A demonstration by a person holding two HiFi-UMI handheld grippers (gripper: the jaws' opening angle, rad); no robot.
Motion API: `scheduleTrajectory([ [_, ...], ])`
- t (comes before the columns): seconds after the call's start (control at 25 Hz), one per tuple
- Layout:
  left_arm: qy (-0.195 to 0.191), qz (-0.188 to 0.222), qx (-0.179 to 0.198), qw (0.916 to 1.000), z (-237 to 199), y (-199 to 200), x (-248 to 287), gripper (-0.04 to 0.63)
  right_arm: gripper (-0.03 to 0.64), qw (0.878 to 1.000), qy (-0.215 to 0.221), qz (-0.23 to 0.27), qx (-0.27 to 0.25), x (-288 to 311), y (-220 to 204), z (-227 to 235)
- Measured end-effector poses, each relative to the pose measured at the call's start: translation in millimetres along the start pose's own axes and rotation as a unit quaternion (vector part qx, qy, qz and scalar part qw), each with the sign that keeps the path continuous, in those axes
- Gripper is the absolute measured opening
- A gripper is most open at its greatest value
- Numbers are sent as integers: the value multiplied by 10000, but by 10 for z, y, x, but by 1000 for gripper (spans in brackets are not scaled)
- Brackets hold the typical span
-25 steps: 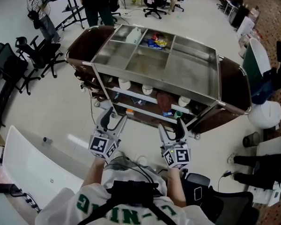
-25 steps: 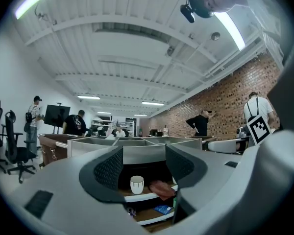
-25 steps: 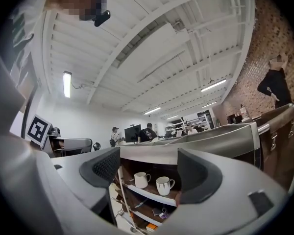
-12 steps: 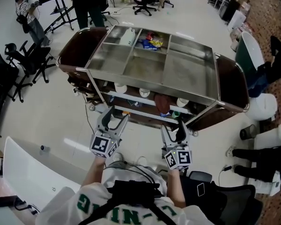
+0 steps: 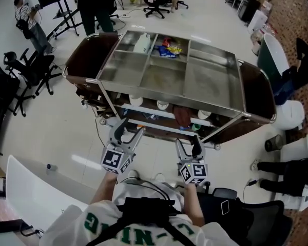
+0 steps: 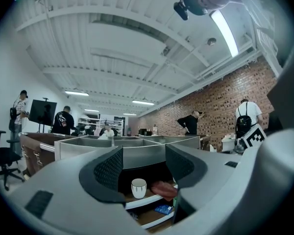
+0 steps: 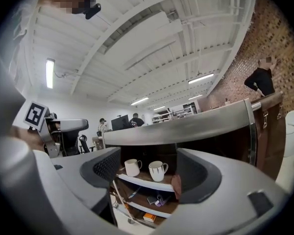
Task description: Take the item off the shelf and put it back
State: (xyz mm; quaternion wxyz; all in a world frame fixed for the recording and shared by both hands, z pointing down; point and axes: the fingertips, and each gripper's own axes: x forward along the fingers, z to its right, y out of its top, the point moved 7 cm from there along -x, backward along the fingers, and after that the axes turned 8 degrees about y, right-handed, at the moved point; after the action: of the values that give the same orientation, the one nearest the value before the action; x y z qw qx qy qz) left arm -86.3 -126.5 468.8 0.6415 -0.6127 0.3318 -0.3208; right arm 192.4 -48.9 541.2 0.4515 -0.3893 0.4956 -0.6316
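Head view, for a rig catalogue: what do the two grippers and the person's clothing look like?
Left gripper and right gripper: grey tongs with dark dotted pads, each carrying a black-and-white marker cube. White shirt with green lettering, black harness.

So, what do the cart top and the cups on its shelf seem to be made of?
Cart top: probably brushed stainless steel; it is grey, with soft, dull reflections and thin raised dividers.
Cups: likely glazed ceramic; they are white and smooth, with handles and dark marks near the base. Plastic or coated metal cannot be excluded.
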Motion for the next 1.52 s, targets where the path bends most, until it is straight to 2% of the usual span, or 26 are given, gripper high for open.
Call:
scheduleTrajectory([
  [0.32, 374, -54, -74, 9993, -281, 14, -173, 252, 367, 9958, -194, -853, 261, 413, -656, 375],
  [0.48, 559, -194, -24, 9982, -400, -7, -300, 252, 367, 9904, -233, -1359, 112, 746, -1014, 615],
  [0.68, 870, -443, -72, 9952, -474, -3, -440, 252, 367, 9771, -438, -2067, 241, 1185, -1437, 1034],
  [0.76, 1028, -518, -183, 9932, -475, 104, -489, 251, 367, 9726, -597, -2214, 394, 1316, -1540, 1188],
  [0.88, 1237, -608, -139, 9904, -529, 128, -578, 252, 367, 9674, -854, -2320, 548, 1473, -1635, 1421],
  [1.04, 1493, -764, -82, 9858, -609, 40, -702, 252, 367, 9554, -1084, -2681, 605, 1646, -1834, 1683],
  [1.16, 1644, -850, -27, 9827, -679, -10, -777, 252, 363, 9480, -1142, -2922, 542, 1779, -1868, 1701],
  [1.32, 1702, -938, -74, 9809, -688, 64, -752, 252, 294, 9452, -1282, -2987, 295, 1859, -1805, 1688],
  [1.44, 1688, -944, -34, 9811, -743, -24, -753, 252, 169, 9454, -1067, -3065, 290, 1910, -1785, 1639],
  [1.52, 1637, -914, 48, 9823, -793, -131, -754, 252, 139, 9433, -1061, -3133, 289, 1882, -1740, 1607],
])
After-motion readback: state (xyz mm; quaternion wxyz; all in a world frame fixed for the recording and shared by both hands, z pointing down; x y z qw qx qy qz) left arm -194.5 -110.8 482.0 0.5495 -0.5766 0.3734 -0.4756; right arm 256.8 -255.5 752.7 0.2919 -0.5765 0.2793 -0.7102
